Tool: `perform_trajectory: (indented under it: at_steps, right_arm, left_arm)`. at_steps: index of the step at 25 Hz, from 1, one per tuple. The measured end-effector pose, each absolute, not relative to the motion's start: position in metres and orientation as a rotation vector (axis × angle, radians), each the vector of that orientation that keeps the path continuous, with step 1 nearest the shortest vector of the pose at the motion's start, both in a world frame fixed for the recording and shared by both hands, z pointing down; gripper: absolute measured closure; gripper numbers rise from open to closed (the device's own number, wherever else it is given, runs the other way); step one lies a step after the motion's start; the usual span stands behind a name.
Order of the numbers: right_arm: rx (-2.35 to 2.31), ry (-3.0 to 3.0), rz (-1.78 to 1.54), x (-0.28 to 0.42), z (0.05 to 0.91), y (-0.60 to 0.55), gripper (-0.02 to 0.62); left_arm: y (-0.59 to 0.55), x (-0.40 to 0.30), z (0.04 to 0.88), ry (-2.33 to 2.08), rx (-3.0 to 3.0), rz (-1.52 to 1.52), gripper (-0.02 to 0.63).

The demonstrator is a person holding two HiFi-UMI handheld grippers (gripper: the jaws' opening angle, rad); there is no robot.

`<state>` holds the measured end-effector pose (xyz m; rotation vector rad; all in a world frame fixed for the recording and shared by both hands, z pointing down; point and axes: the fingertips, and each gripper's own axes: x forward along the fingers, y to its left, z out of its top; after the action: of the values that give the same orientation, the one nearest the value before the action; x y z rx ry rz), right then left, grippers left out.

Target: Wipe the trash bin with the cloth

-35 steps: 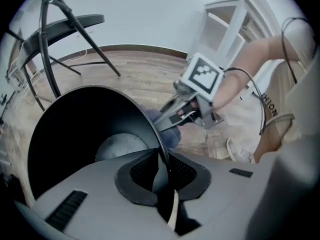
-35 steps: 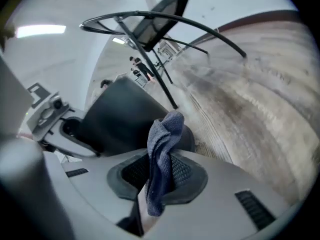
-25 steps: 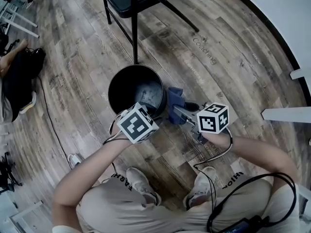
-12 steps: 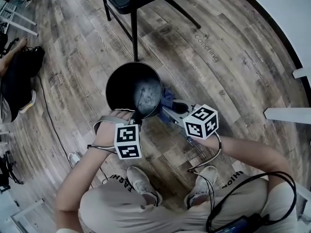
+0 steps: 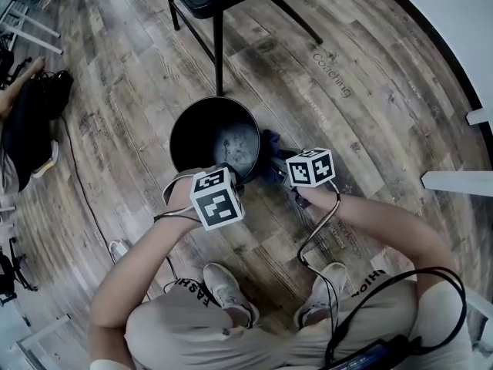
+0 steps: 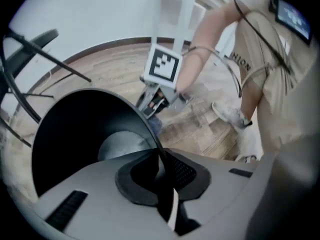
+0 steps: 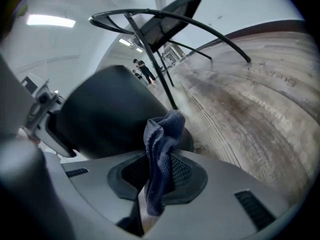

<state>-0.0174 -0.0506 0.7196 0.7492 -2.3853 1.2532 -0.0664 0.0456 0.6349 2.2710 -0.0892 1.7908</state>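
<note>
Black trash bin [image 5: 181, 129] is standing on the floor [image 5: 370, 114] in the head view. Left gripper view: the left gripper [image 6: 161, 171], its fingers having just been closing, is pinching the bin's rim, probably steadying it. Right gripper view: the right gripper [image 7: 152, 184] is clenching the blue cloth [image 7: 161, 134] beside the bin's wall, readying a wipe.

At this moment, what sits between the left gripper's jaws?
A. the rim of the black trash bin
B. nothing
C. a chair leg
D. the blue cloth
A: in the left gripper view the left gripper has jaws that have just been closing and now pinch the rim of the trash bin, while the cloth hangs in the right gripper.
</note>
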Motion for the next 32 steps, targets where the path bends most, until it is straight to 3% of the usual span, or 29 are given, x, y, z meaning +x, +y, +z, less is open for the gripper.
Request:
perform_trajectory:
  at_steps: [6,10,12,15,22,27,32]
  right_arm:
    - [0.780,-2.120,1.301,-0.002,0.794,-0.056,0.532]
    - [0.765,-2.219,1.240,0.005,0.771,-0.055,0.532]
    - [0.753,-2.321,1.239,0.008,0.744,-0.049,0.532]
    - [0.762,-2.504,1.242,0.018,0.690,-0.039,0.532]
    - [0.706,-2.845,1.045,0.003,0.580,-0.017,0.532]
    - [0.741,-2.766,1.119,-0.010,0.590,-0.014,0.532]
    - [0.726,-2.633,1.200,-0.021,0.638,-0.010,0.532]
  left_arm:
    - [0.029,-0.024,0.629,-0.326,2.152,1.447,0.554]
    - [0.018,-0.015,0.619,-0.382,2.178,1.354,0.546]
    - [0.020,-0.019,0.605,-0.356,2.200,1.334,0.495]
    - [0.031,-0.042,0.590,-0.298,2.237,1.445,0.456]
    - [0.051,-0.111,0.613,-0.273,2.301,1.928,0.453]
    - [0.054,-0.107,0.623,-0.249,2.356,2.037,0.527]
    - [0.053,-0.090,0.621,-0.199,2.331,1.927,0.579]
